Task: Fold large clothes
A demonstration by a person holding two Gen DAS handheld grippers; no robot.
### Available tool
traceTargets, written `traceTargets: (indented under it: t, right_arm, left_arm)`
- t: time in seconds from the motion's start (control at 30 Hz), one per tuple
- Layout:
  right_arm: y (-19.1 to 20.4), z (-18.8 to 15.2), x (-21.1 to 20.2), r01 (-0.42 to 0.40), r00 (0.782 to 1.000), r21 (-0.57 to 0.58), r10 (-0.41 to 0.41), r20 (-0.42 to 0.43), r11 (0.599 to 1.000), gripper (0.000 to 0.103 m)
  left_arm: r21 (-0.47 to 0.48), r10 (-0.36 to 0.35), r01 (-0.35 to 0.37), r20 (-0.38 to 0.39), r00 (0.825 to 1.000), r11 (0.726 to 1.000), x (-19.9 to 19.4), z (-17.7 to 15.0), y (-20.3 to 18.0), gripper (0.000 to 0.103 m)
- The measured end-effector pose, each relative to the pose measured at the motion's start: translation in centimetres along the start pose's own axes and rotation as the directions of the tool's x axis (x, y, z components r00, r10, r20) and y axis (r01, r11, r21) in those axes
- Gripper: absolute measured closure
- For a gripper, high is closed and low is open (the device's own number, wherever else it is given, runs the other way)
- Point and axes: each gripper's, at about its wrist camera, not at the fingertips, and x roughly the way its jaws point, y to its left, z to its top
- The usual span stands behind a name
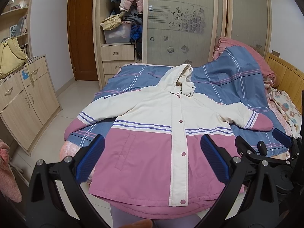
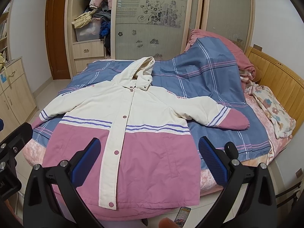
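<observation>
A large hooded jacket, cream on top and pink below with purple stripes, lies flat and face up on the bed, snapped shut, sleeves spread to both sides, hem toward me. It also shows in the right wrist view. My left gripper is open and empty, held above the pink hem. My right gripper is open and empty, above the hem's right half; it also shows at the right edge of the left wrist view.
The bed has a blue plaid cover with pink bedding piled at the back right and a wooden headboard. A cabinet stands left. An open wardrobe stands behind. A phone lies below the hem.
</observation>
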Motion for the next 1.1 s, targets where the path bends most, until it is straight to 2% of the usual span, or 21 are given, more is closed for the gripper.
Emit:
traceTargets:
  t: [1.1]
  right_arm:
    - [-0.08,-0.85,0.66,-0.005,1.0,0.001,0.005,-0.014,1.0,0.001]
  left_arm:
    - [0.003,0.002,-0.002,-0.004,1.0,1.0,0.18,0.08,-0.44,0.002]
